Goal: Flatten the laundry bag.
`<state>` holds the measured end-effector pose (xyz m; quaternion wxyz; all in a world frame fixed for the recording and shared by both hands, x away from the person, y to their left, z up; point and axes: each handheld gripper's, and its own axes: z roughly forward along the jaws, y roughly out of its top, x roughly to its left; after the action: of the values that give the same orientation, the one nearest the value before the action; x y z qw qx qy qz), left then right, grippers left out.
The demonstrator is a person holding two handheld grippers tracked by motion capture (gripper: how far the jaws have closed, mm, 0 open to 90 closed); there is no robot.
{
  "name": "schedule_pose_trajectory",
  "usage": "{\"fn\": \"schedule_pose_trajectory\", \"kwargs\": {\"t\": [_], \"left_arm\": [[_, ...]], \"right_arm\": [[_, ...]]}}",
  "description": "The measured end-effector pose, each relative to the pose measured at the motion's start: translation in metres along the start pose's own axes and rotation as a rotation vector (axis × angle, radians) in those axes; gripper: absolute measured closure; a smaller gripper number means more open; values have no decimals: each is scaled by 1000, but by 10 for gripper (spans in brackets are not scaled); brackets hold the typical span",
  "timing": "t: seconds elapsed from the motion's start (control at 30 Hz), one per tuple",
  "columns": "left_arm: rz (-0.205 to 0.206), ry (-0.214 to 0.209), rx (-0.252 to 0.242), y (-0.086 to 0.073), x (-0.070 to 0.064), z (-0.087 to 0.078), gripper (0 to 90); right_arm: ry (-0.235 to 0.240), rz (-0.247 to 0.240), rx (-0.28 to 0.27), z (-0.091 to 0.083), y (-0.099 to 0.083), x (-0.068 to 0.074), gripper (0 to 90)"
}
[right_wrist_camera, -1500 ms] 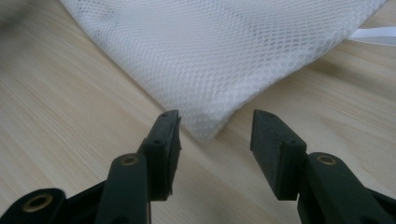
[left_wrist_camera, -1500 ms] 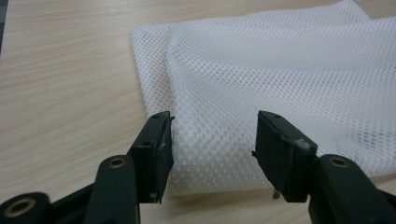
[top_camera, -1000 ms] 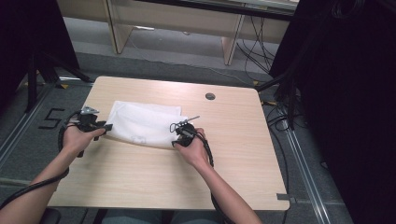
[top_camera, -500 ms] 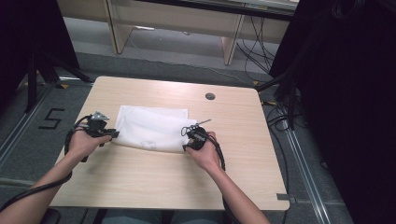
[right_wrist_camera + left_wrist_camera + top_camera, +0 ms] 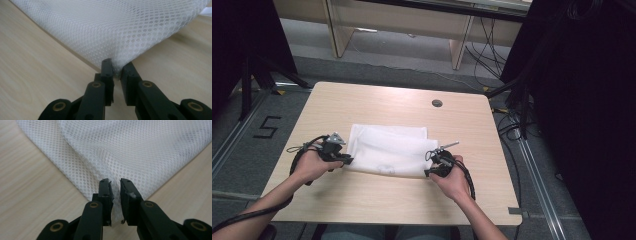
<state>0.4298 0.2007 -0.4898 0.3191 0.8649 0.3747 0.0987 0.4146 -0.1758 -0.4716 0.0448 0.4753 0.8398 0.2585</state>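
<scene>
A white mesh cloth (image 5: 388, 150) lies folded on the wooden table (image 5: 377, 105), near its middle. My left gripper (image 5: 343, 159) is shut on the cloth's near left corner; in the left gripper view the mesh cloth (image 5: 130, 152) is pinched between the jaws of the left gripper (image 5: 115, 185). My right gripper (image 5: 432, 167) is shut on the near right corner, and the right gripper view shows the cloth (image 5: 112, 27) caught at the tips of the right gripper (image 5: 117, 67).
A round dark cable port (image 5: 437, 103) sits in the table near its far edge. Bare wood runs along the near edge and both sides of the cloth. Black curtains and cables (image 5: 512, 120) stand to the right, off the table.
Both grippers have moved toward the near edge with the cloth's corners, drawing the near fold of the cloth over and closer to me.
</scene>
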Motion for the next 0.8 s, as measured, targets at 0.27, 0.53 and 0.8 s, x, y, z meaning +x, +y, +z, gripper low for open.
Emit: {"fn": "schedule_pose_trajectory", "kwargs": {"t": [0.27, 0.53, 0.8], "left_arm": [[58, -35, 3, -2, -23, -6, 758], [51, 1, -118, 16, -30, -28, 719], [148, -63, -70, 34, -60, 1, 690]], "right_arm": [[1, 23, 0, -21, -22, -5, 678], [-53, 13, -91, -45, 0, -16, 575], [-46, -77, -98, -22, 43, -12, 529]]}}
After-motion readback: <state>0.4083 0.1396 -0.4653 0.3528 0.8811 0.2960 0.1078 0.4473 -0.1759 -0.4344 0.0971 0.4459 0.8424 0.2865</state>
